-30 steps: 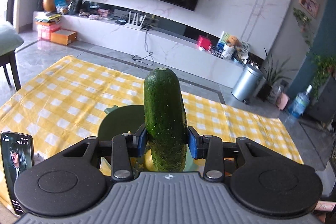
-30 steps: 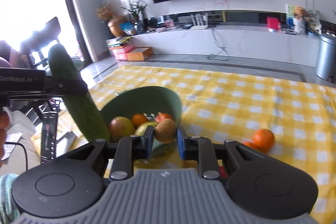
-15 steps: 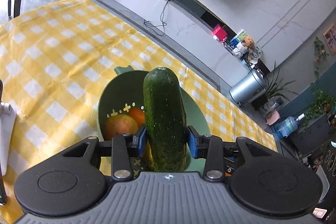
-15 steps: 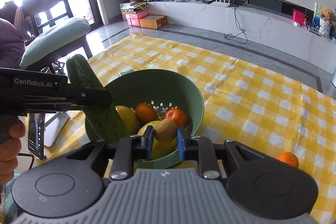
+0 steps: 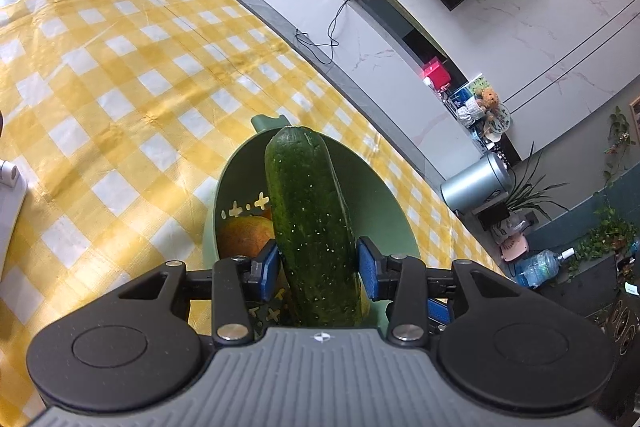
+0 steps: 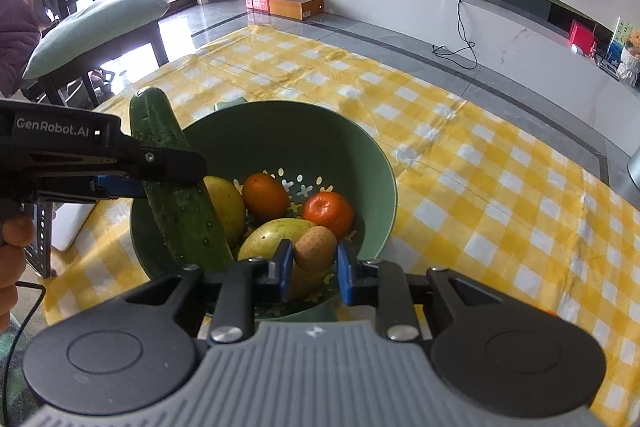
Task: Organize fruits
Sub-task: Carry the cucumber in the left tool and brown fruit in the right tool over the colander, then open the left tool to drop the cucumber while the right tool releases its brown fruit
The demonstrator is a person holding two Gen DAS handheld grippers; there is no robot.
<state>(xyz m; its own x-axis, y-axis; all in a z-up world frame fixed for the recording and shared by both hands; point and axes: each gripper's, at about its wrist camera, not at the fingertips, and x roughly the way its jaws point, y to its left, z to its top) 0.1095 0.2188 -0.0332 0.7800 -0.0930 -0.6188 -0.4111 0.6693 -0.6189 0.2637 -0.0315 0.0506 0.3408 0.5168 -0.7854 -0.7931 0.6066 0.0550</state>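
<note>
A chair with a pale green cushion [image 6: 100,23] stands beside the yellow checked cloth [image 6: 480,163].

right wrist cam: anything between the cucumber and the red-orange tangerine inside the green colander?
Yes. In the right wrist view, a yellow-green mango and a round orange lie between the dark green cucumber and the red-orange tangerine.

We have swung both grippers down over the green colander [image 6: 372,163]: the cucumber [image 5: 314,227] in our left gripper [image 5: 317,269] now dips inside its rim, and the right gripper [image 6: 315,265] hovers above the piled fruit.
</note>
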